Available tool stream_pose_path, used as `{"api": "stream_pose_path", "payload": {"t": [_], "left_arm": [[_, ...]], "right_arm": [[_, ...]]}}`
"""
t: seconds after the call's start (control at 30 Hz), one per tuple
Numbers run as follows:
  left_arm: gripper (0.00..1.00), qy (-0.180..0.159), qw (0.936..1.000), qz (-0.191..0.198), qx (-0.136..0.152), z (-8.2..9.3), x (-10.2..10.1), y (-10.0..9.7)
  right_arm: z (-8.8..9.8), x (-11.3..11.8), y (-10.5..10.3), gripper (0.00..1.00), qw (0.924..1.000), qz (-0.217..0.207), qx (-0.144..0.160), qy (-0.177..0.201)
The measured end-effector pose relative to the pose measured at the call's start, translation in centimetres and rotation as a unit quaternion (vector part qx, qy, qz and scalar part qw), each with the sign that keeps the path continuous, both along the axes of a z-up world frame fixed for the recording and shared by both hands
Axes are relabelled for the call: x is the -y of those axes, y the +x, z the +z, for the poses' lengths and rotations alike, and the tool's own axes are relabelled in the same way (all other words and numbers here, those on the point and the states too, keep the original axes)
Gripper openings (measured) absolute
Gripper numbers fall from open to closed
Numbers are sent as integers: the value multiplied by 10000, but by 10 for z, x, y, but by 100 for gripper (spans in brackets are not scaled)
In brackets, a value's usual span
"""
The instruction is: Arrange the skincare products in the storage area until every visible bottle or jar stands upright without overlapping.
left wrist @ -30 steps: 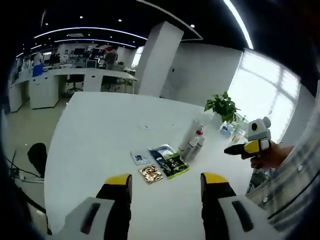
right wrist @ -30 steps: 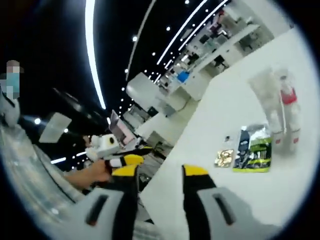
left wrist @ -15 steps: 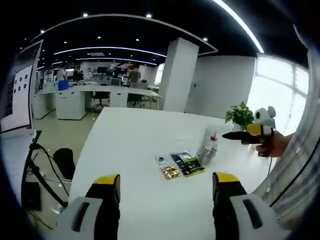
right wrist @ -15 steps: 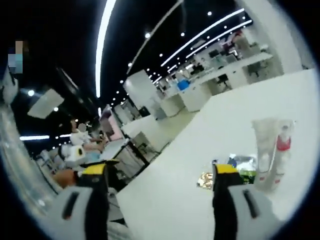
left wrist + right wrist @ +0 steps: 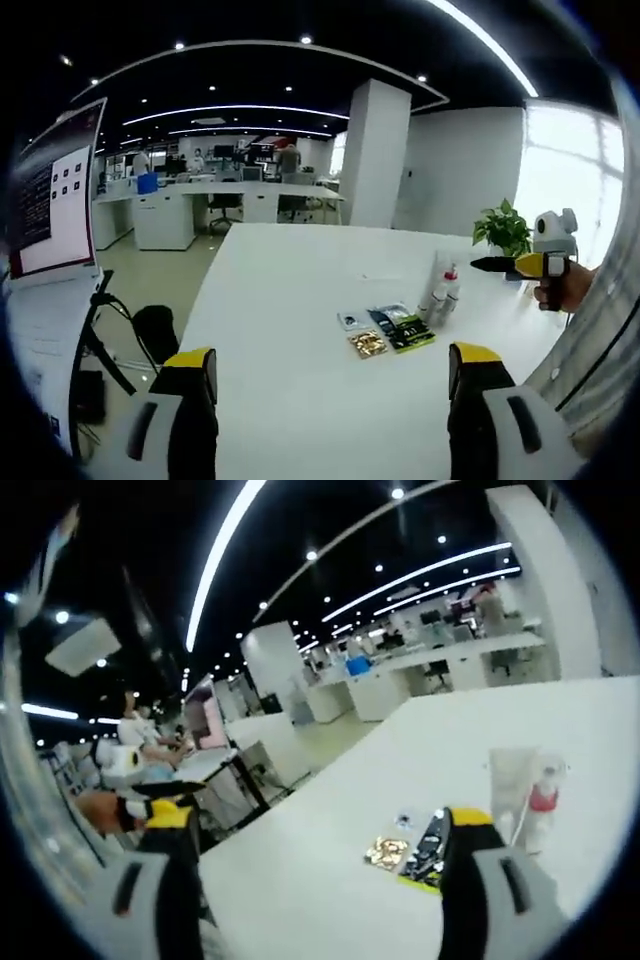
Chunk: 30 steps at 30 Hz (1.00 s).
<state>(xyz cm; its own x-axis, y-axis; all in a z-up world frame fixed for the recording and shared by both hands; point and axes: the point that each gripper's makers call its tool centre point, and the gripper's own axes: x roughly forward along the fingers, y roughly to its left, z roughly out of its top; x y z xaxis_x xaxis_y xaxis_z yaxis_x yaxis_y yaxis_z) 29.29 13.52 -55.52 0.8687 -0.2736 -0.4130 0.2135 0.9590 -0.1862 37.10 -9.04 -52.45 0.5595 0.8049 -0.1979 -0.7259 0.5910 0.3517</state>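
Observation:
On the white table a clear tube and a small red-capped bottle stand upright side by side. Flat beside them lie a green-black sachet, a gold sachet and a small white sachet. My left gripper is open, well back from them and holding nothing. The right gripper, held in a hand, hovers beyond the bottles. In the right gripper view my right gripper is open and holds nothing, with the tube, bottle and sachets ahead.
A potted plant stands at the table's far right corner. The left gripper, in a hand, shows at the left of the right gripper view. Office desks, a white pillar and a screen lie beyond.
Both grippers' jaws have spread wider apart. Both cameras have pulled back and levelled, so the products look smaller and farther. The products themselves have not moved.

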Motion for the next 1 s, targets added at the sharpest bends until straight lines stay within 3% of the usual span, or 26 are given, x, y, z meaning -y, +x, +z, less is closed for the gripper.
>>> {"api": "stream_pose_path", "payload": {"t": [0.27, 0.53, 1.0], "left_arm": [[100, 65, 9999, -113, -45, -3, 4, 2], [100, 116, 9997, -202, -42, -3, 7, 4], [100, 113, 9994, -319, -39, -2, 12, 16]], "right_arm": [[0, 12, -4, 99, 9997, -216, 87, -23], [-9, 26, -13, 99, 9990, -446, -16, -13], [-3, 40, -15, 99, 9974, -713, 122, -1]]}}
